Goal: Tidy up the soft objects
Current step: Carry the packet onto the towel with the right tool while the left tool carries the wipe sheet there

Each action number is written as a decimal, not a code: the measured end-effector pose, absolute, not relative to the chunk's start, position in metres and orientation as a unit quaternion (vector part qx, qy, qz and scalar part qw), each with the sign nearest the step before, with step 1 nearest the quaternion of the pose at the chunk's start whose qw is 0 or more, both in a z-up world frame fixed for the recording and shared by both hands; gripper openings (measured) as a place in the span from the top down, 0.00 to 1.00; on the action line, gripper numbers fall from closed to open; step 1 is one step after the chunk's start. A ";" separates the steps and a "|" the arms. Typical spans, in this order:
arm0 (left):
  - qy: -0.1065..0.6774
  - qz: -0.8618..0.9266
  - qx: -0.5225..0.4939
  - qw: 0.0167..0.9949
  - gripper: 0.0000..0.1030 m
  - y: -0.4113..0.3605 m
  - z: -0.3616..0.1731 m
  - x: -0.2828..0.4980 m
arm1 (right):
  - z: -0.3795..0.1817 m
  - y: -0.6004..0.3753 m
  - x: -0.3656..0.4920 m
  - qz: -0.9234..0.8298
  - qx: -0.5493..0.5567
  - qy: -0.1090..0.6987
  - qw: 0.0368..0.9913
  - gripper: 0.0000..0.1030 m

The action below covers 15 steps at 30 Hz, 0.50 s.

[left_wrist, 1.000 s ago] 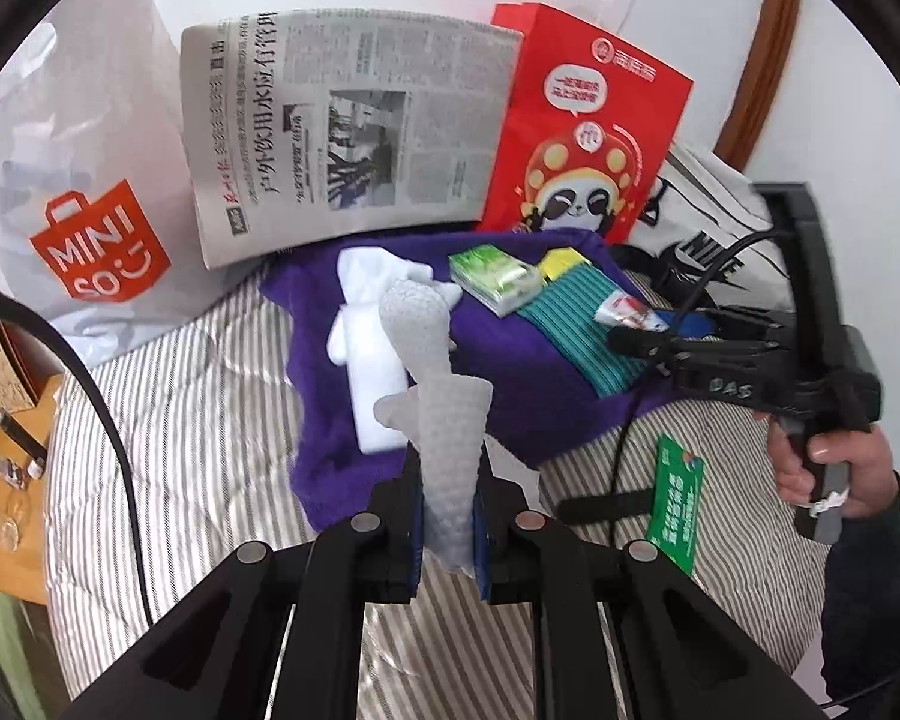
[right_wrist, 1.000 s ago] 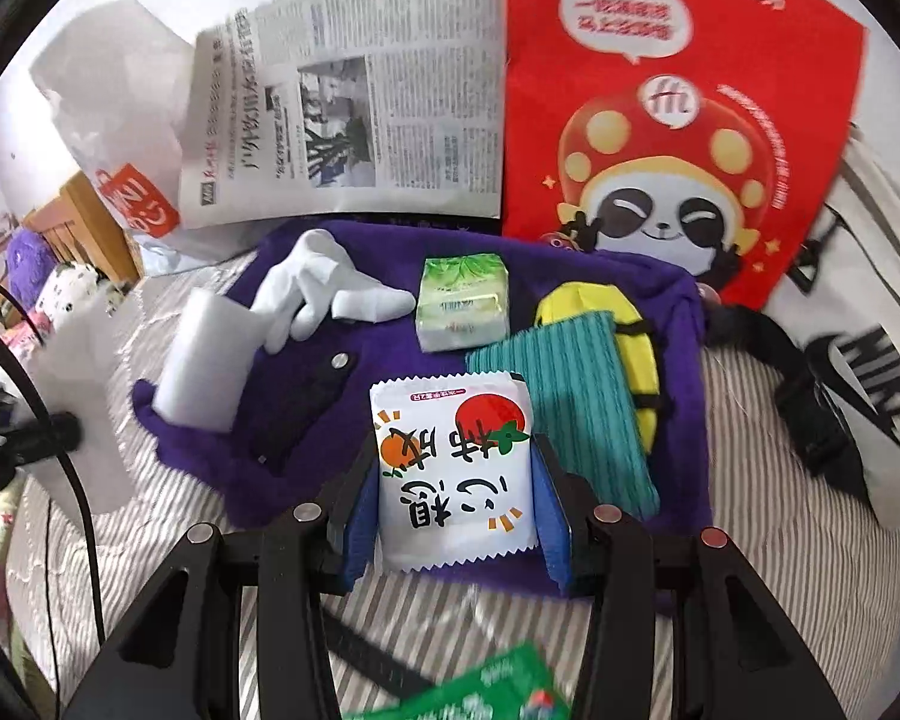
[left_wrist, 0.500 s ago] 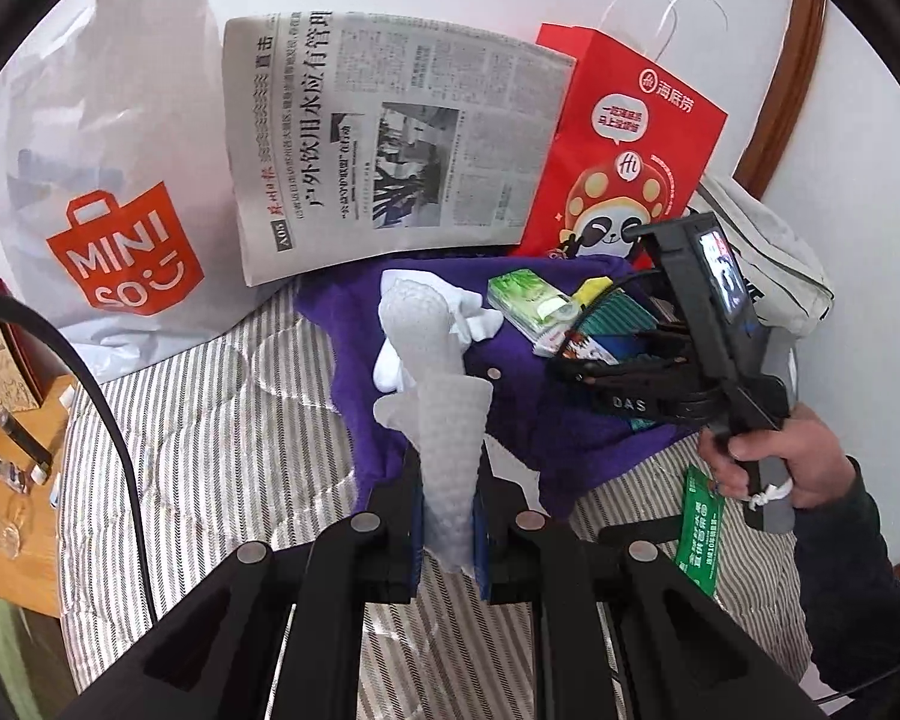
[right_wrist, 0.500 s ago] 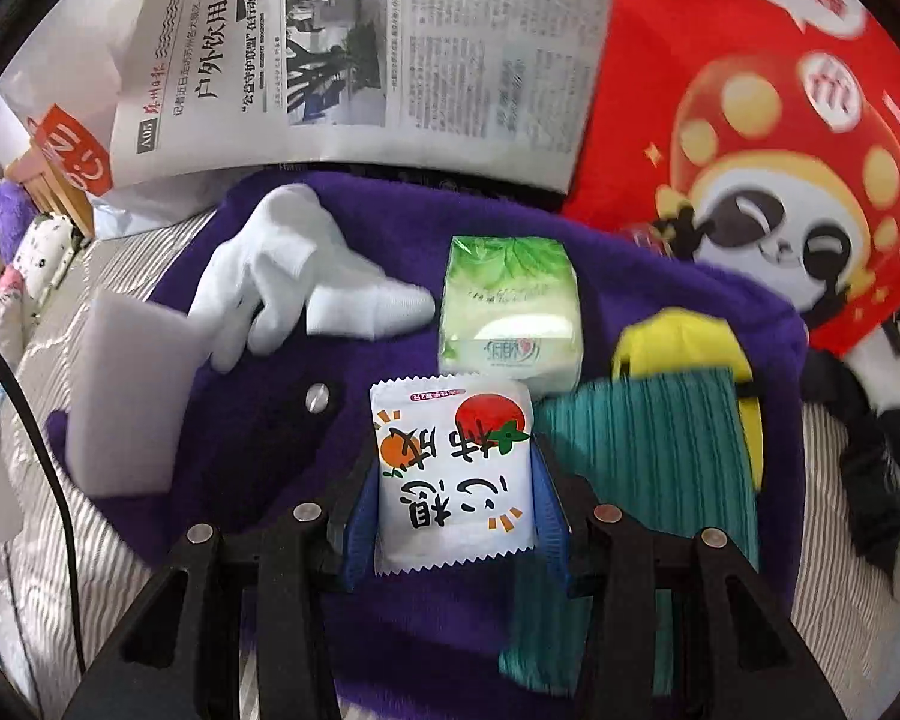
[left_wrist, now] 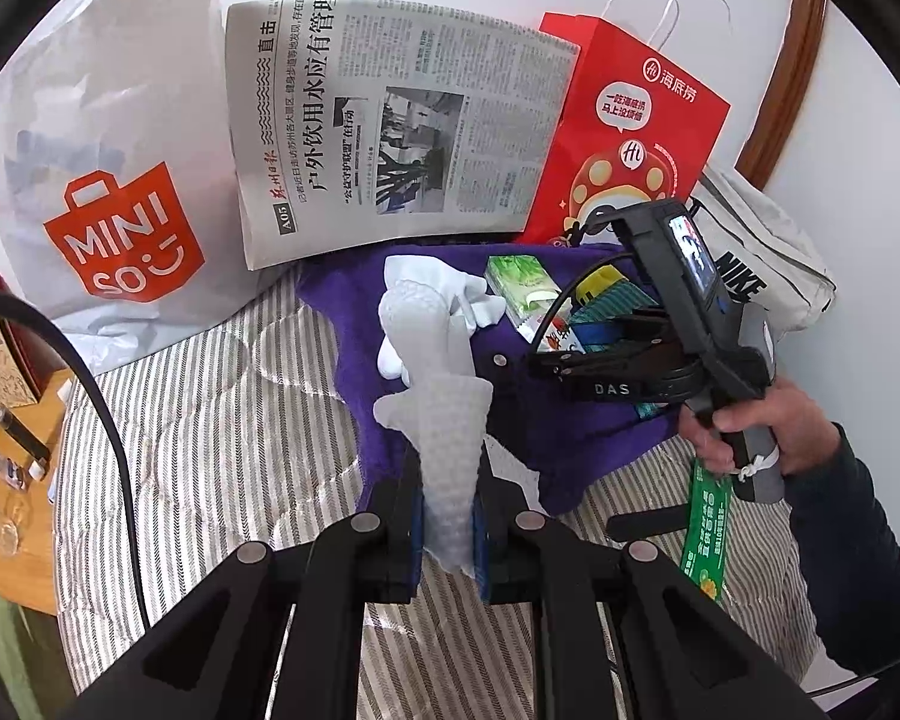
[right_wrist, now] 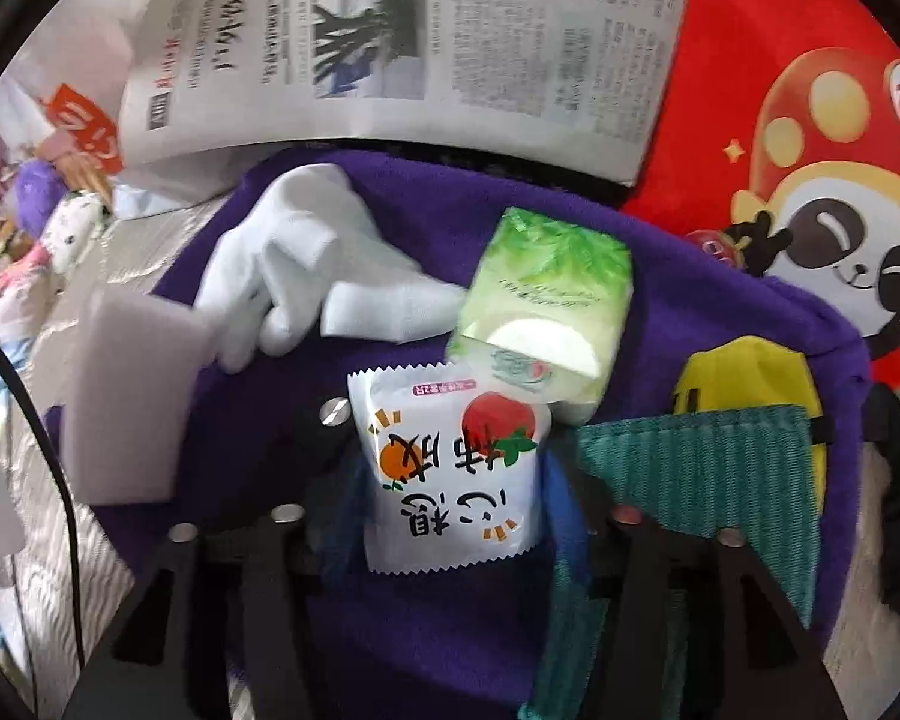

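We've got our white snack packet (right_wrist: 450, 468) with its orange and strawberry print lying on the purple cloth (right_wrist: 510, 198), right tool (right_wrist: 456, 516) angled down with jaws just opening around it, while our left tool (left_wrist: 447, 531) stays clamped on translucent bubble wrap (left_wrist: 444, 420).

A purple cloth (right_wrist: 438, 648) lies on grey-and-white striped bedding (left_wrist: 222, 456). On it: white glove (right_wrist: 294, 270), pale green tissue pack (right_wrist: 546, 300), teal ribbed pouch (right_wrist: 708, 480) (yellow behind), white snack packet (right_wrist: 450, 468) printed orange and red.
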<state>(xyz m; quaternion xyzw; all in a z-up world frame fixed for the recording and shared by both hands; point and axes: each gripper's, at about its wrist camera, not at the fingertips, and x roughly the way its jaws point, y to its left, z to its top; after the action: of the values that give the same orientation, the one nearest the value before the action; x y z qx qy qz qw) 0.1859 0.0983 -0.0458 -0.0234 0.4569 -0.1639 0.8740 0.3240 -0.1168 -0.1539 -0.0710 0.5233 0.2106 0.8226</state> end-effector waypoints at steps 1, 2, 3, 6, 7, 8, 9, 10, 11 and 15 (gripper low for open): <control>0.457 -0.164 -0.024 0.874 0.88 0.098 -0.046 0.185 | -0.153 -0.118 0.323 0.214 -0.074 0.522 0.822 0.36; 0.457 -0.165 -0.025 0.874 0.88 0.098 -0.045 0.185 | -0.153 -0.117 0.322 0.214 -0.081 0.521 0.822 0.35; 0.457 -0.165 -0.025 0.874 0.88 0.098 -0.045 0.184 | -0.153 -0.115 0.320 0.213 -0.089 0.520 0.822 0.34; 0.459 -0.165 -0.024 0.873 0.88 0.096 -0.044 0.183 | -0.151 -0.111 0.312 0.209 -0.104 0.515 0.824 0.32; 0.459 -0.165 -0.023 0.872 0.88 0.096 -0.044 0.182 | -0.149 -0.112 0.310 0.211 -0.103 0.515 0.825 0.30; 0.460 -0.164 -0.023 0.872 0.88 0.096 -0.044 0.181 | -0.148 -0.113 0.309 0.211 -0.100 0.514 0.825 0.30; 0.460 -0.163 -0.022 0.872 0.88 0.096 -0.043 0.180 | -0.146 -0.112 0.306 0.210 -0.096 0.514 0.826 0.29; 0.461 -0.162 -0.022 0.872 0.88 0.096 -0.043 0.179 | -0.143 -0.114 0.304 0.211 -0.091 0.514 0.827 0.28; 0.461 -0.161 -0.022 0.872 0.88 0.096 -0.043 0.179 | -0.141 -0.116 0.303 0.210 -0.089 0.513 0.827 0.27; 0.463 -0.158 -0.024 0.872 0.88 0.097 -0.041 0.175 | -0.128 -0.124 0.294 0.212 -0.082 0.503 0.834 0.26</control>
<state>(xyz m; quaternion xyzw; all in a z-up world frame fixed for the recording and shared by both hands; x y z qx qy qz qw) 0.1751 0.0969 -0.0411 -0.0241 0.4633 -0.1584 0.8716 0.2943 -0.1239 -0.1279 -0.0816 0.5034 0.2117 0.8337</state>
